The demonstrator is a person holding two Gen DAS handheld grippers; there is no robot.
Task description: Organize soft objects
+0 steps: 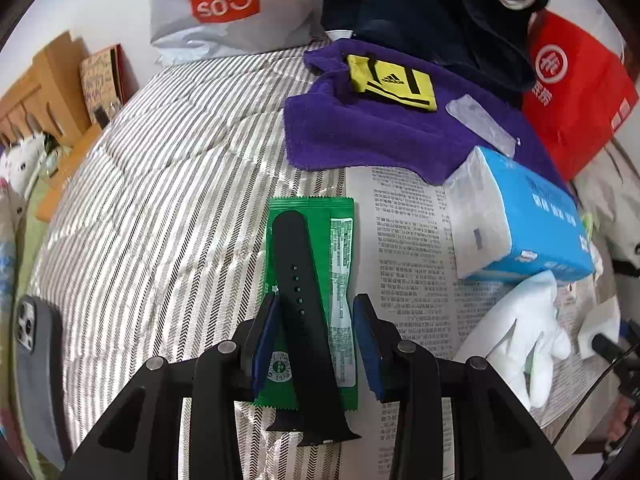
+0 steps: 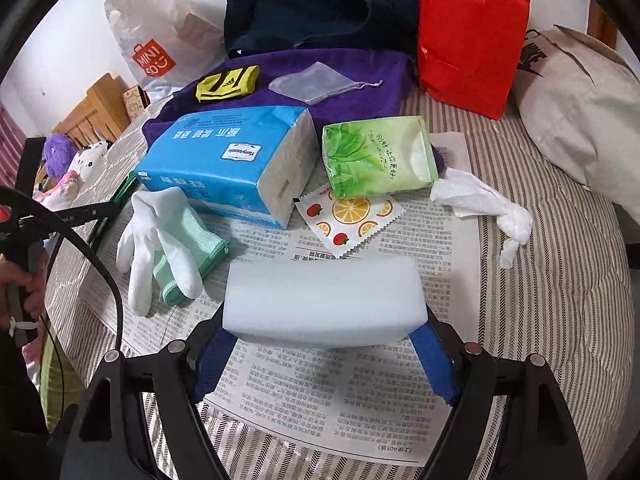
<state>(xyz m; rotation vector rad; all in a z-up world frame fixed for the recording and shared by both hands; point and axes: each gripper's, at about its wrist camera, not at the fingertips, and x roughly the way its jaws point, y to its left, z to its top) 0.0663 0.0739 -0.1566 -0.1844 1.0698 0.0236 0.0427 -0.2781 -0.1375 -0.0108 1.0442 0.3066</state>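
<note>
Strap (image 1: 305, 320) lies lengthwise between my left claw's (image 1: 316, 344) parted, untouching pads, atop the green packet (image 1: 340, 280) on the striped bedcover (image 1: 160, 200), tip pointing away. My right claw (image 2: 324, 320) grips the white sponge (image 2: 324, 296) crosswise above the newspaper (image 2: 320, 400).

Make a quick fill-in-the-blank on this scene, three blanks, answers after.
1. The right hand-held gripper is closed on a white ____ block.
2. The black watch strap lies on a ____ sachet.
3. The yellow adidas pouch sits on a ____ towel.

Missing words: foam; green; purple
</note>
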